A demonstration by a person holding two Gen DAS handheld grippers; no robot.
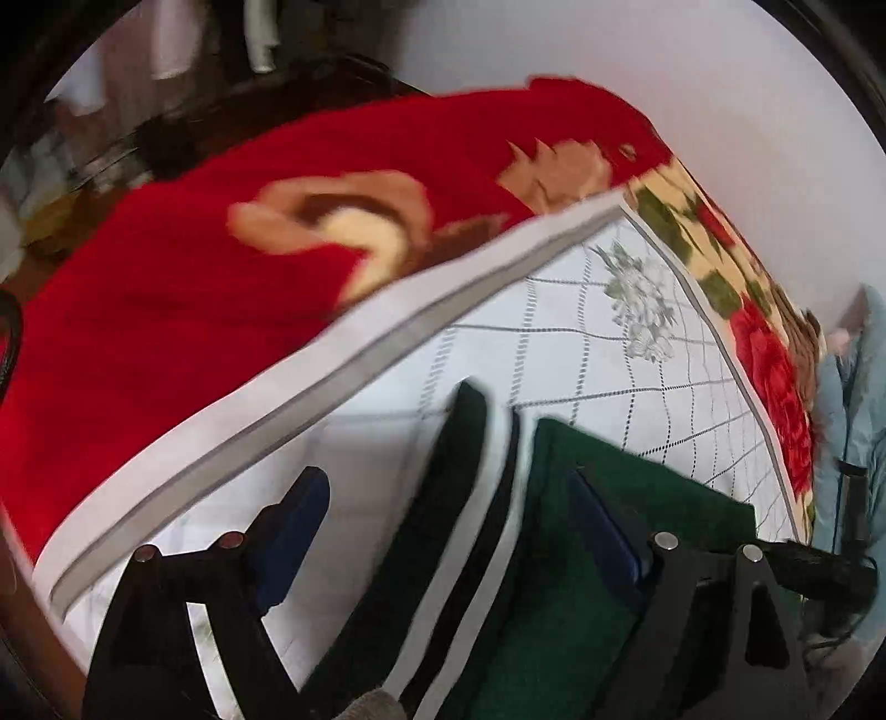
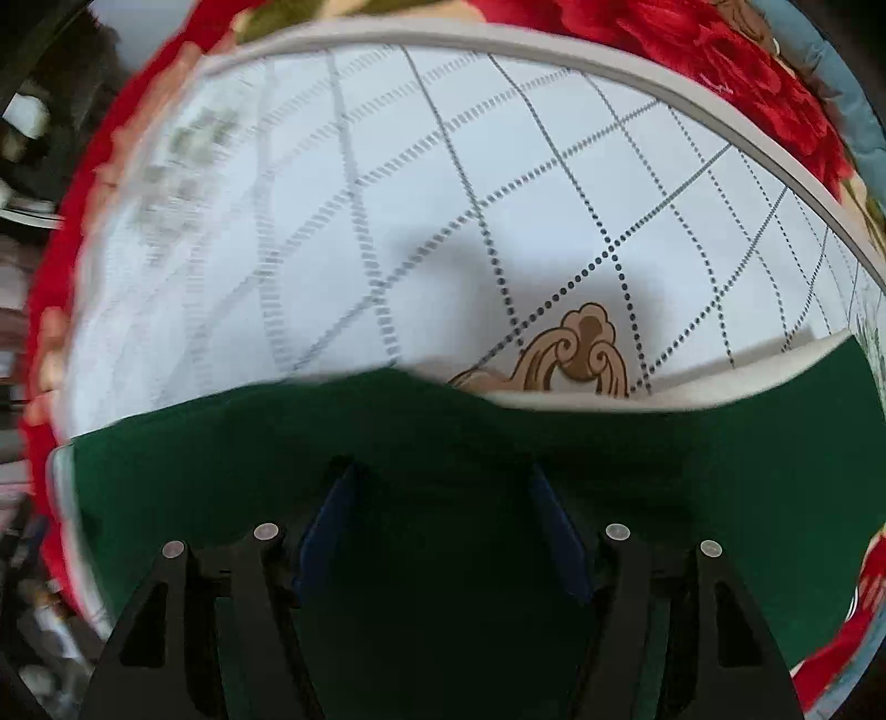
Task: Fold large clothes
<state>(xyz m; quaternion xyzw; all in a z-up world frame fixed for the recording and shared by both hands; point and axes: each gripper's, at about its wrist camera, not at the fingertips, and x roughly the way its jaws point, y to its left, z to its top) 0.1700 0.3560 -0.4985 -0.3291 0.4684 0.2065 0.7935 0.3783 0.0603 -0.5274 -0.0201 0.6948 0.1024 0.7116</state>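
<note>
A dark green garment with white and black stripes along one edge lies on a white quilted bed cover. My left gripper is open, its blue-padded fingers on either side of the striped edge, which passes between them. In the right wrist view the same green garment spreads across the lower frame, with a white inner layer and a tan swirl print at its far edge. My right gripper is open just above the green cloth, holding nothing.
A red floral blanket lies beyond the white cover's grey-piped edge. It borders the cover in the right wrist view too. A light blue garment hangs at the right. Dark furniture stands at the upper left.
</note>
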